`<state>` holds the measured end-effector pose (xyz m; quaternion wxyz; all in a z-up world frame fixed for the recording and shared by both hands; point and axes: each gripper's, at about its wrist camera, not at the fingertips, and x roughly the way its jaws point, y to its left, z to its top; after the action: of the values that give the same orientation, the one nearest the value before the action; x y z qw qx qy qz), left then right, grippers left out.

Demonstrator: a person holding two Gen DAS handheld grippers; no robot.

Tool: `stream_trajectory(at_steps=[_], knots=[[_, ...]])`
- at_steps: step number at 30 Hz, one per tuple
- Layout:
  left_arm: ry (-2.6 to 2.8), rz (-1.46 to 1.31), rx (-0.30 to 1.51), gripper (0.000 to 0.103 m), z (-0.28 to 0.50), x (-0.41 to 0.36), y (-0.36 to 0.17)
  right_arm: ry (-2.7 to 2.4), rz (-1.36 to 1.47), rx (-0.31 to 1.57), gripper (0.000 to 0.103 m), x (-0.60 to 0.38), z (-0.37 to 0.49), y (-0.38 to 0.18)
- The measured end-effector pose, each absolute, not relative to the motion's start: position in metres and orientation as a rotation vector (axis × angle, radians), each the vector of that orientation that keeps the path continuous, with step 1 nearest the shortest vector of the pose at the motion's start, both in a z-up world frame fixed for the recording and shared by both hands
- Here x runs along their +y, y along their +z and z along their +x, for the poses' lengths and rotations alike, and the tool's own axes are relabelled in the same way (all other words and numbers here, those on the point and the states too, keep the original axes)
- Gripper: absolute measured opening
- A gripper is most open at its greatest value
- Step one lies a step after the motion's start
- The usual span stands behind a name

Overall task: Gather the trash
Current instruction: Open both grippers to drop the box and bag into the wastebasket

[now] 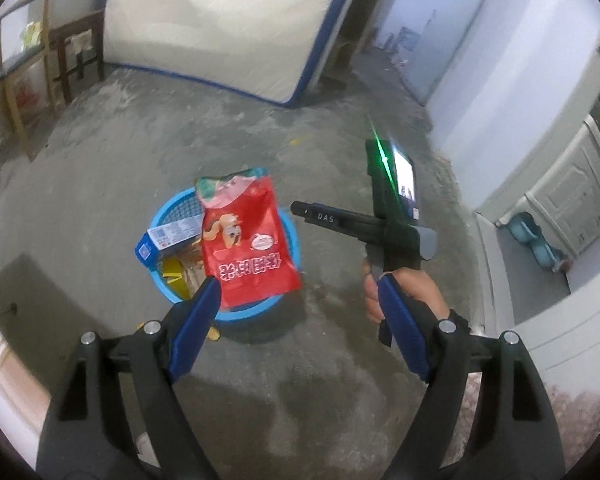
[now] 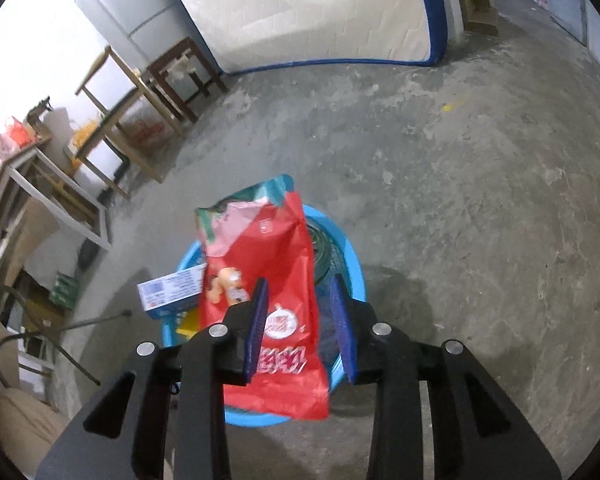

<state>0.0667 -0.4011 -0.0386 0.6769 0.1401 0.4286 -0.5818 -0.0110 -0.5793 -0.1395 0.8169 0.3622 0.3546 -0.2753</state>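
1. Red bag [image 1: 246, 244] lies across the top of the blue basket [image 1: 288, 248], overhanging its near rim; printed face up.
2. Blue-white box [image 1: 168, 240] leans on the basket's left rim.
3. Right gripper [image 2: 302, 320]: jaws apart, directly above the bag; cannot tell whether they touch it.
4. Left gripper [image 1: 298, 296]: jaws wide apart, nothing between them; its left finger [image 1: 198, 316] overlaps the bag's corner in view.
5. Bare concrete floor [image 2: 460, 200], stained and patchy.
6. Mattress [image 2: 300, 12] upright against the far wall; wooden tables [image 2: 112, 116] along the left.
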Motion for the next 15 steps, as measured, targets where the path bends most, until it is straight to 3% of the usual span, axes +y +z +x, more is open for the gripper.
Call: stream_trajectory(at_steps=[4, 6, 15], knots=[[-1.382, 0.293, 0.911, 0.077, 0.048, -0.377, -0.012, -0.562, 0.77, 0.703, 0.037, -0.552, -0.03, -0.109], [-1.42, 0.291, 0.858, 0.082, 0.037, -0.356, 0.004, -0.545, 0.747, 0.668, 0.05, -0.531, -0.04, -0.087], [-1.181, 0.188, 0.695, 0.091, 0.042, -0.23, 0.046, -0.482, 0.504, 0.533, 0.083, -0.407, -0.071, 0.026]])
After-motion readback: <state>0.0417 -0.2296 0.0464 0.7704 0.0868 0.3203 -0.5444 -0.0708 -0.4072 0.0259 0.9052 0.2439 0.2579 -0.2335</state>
